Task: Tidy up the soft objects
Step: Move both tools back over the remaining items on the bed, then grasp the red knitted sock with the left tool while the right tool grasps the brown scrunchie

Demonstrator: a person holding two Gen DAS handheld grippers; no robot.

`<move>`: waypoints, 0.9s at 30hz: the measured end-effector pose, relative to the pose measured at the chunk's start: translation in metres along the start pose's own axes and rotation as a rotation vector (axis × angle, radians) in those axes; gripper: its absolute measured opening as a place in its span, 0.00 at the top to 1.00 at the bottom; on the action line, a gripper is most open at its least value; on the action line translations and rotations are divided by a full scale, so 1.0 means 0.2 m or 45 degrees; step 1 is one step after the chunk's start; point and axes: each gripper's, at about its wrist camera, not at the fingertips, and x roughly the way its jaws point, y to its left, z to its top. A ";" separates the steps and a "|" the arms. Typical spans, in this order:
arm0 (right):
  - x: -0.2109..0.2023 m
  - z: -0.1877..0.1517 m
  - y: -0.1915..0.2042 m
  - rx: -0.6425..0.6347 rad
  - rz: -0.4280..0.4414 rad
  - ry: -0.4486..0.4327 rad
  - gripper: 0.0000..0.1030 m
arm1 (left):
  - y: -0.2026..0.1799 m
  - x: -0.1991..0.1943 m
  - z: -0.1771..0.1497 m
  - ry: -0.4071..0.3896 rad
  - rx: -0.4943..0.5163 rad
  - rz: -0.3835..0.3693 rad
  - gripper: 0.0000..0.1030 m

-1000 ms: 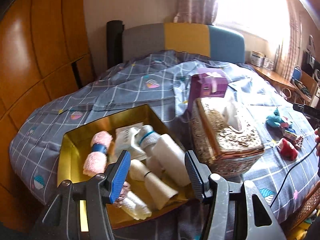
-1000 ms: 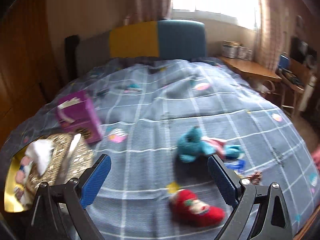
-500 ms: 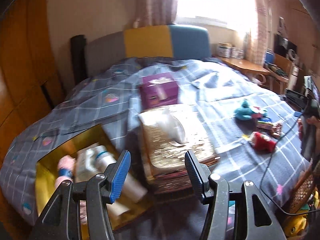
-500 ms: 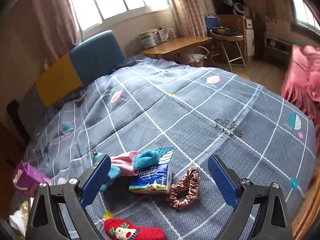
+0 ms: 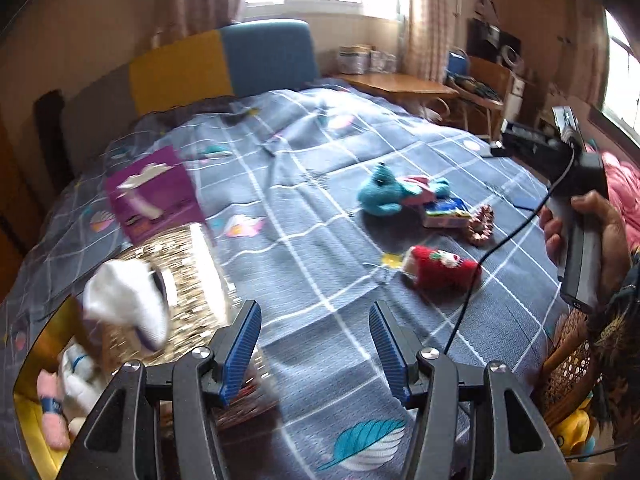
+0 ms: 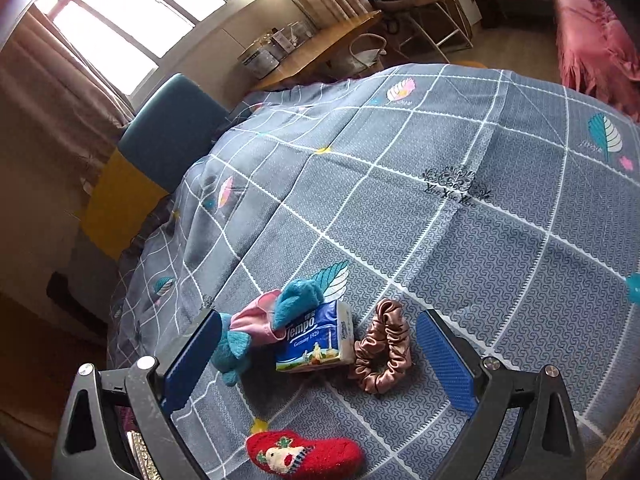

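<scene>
A bed [image 5: 328, 248] covered in a grey-blue checked quilt with feather prints fills both views. The left claw [image 5: 312, 350] hangs above the near edge of the bed with its blue-padded jaws spread apart and nothing between them. The right claw [image 6: 320, 364] is also spread wide and empty, hovering low over a small cluster of soft things on the quilt.

In that cluster, a teal plush sock [image 6: 298, 300] lies tangled with a pink sock [image 6: 256, 318], both touching the upper left corner of a blue Tempo tissue pack [image 6: 316, 340]. Just to the right of the pack, touching it, lies a brown satin scrunchie [image 6: 382, 356]. A red fuzzy sock [image 6: 304, 454] with a reindeer face lies nearer the camera, apart from the others.

From the left wrist view, the same cluster sits toward the right side of the bed, and the person's right hand [image 5: 592, 240] grips the handle of the other tool beyond it. At the left edge of the bed stands a gold sequined tissue box [image 5: 180, 280] with a white tissue [image 5: 128, 304] sticking out, blurred. Behind it stands a purple box [image 5: 154, 196]. At the lower left corner, a yellow tin [image 5: 44, 340] holds rolled white and pink soft items [image 5: 68, 392], only partly visible.
</scene>
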 end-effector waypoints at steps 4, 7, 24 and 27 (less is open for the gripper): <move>0.02 0.00 0.01 0.003 0.031 0.028 0.04 | -0.10 0.19 0.03 0.087 0.054 -0.073 0.44; 0.01 0.00 0.00 0.007 0.046 0.023 0.04 | -0.20 0.34 0.04 0.144 0.166 -0.101 0.36; 0.00 0.03 -0.14 0.213 0.079 0.028 0.04 | -0.77 0.70 0.19 0.158 0.738 -0.364 0.20; 0.01 0.04 -0.19 0.282 0.082 0.046 0.04 | -0.75 0.75 0.16 0.206 0.655 -0.418 0.63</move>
